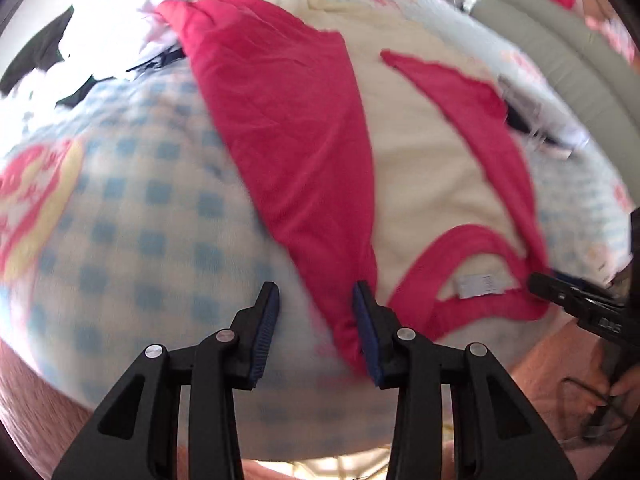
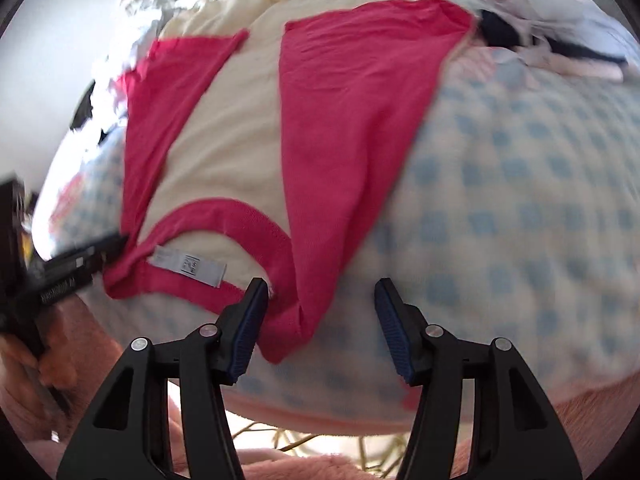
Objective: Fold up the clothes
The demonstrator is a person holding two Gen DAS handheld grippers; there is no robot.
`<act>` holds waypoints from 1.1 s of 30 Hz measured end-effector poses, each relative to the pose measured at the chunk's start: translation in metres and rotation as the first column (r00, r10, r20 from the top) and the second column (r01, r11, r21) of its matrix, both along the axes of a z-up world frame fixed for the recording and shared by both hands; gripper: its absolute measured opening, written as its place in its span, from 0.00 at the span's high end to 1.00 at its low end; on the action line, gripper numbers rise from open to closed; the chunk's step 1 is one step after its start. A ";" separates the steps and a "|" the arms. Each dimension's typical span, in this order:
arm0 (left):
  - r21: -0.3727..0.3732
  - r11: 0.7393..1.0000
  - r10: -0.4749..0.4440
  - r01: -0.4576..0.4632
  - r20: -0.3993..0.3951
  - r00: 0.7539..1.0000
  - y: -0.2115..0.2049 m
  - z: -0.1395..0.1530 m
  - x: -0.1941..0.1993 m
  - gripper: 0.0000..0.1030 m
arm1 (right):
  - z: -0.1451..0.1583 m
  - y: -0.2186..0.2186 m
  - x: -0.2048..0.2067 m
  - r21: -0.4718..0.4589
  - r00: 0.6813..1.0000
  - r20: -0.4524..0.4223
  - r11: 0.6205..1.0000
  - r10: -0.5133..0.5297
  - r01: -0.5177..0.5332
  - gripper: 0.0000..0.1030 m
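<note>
A cream shirt with pink sleeves and a pink collar [image 1: 424,184] lies flat on a blue-checked blanket [image 1: 132,216], collar toward me, a white label [image 1: 476,285] inside the neck. My left gripper [image 1: 316,296] is open; the near end of a pink sleeve [image 1: 288,128] lies between its fingers against the right pad. In the right wrist view the same shirt [image 2: 232,152] shows with the other pink sleeve [image 2: 352,120]. My right gripper [image 2: 320,292] is open, with that sleeve's near end between its fingers beside the left pad.
A pile of other clothes [image 1: 104,44] lies at the far left of the bed. A grey padded bed edge [image 1: 560,52] runs along the far right. Dark garments [image 2: 520,36] lie beyond the shirt. Pink fabric [image 2: 580,412] borders the blanket's near edge.
</note>
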State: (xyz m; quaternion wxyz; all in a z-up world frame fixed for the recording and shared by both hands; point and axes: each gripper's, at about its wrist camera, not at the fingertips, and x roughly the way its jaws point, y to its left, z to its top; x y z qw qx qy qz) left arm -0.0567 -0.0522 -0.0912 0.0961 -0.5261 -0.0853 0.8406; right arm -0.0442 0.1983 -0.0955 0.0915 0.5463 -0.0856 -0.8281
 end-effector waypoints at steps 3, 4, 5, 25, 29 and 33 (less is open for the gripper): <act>0.103 0.995 0.018 -0.012 -0.057 0.998 0.000 0.005 0.011 0.60 | 0.010 0.013 0.003 -0.008 0.997 -0.040 0.998 -0.064 0.063 0.45; 0.113 0.993 0.023 -0.016 -0.062 0.998 0.002 0.004 0.012 0.60 | 0.011 0.015 0.002 0.003 0.995 -0.055 0.996 -0.084 0.084 0.45; 0.075 0.997 0.020 -0.017 -0.037 0.999 0.006 -0.003 0.011 0.60 | 0.006 0.017 0.001 0.000 0.995 -0.036 0.996 -0.089 0.089 0.45; 0.258 0.951 -0.146 0.170 -0.111 0.983 0.067 0.023 -0.037 0.61 | 0.033 0.073 -0.023 -0.147 0.981 -0.080 0.975 -0.177 0.164 0.44; 0.278 0.925 -0.250 0.258 -0.066 0.966 0.123 0.006 -0.053 0.61 | 0.021 0.066 -0.014 -0.110 0.983 -0.033 0.978 -0.180 0.175 0.44; 0.346 0.887 -0.319 0.307 -0.023 0.948 0.150 -0.002 -0.044 0.61 | 0.005 0.055 -0.005 -0.114 0.985 0.005 0.978 -0.175 0.175 0.44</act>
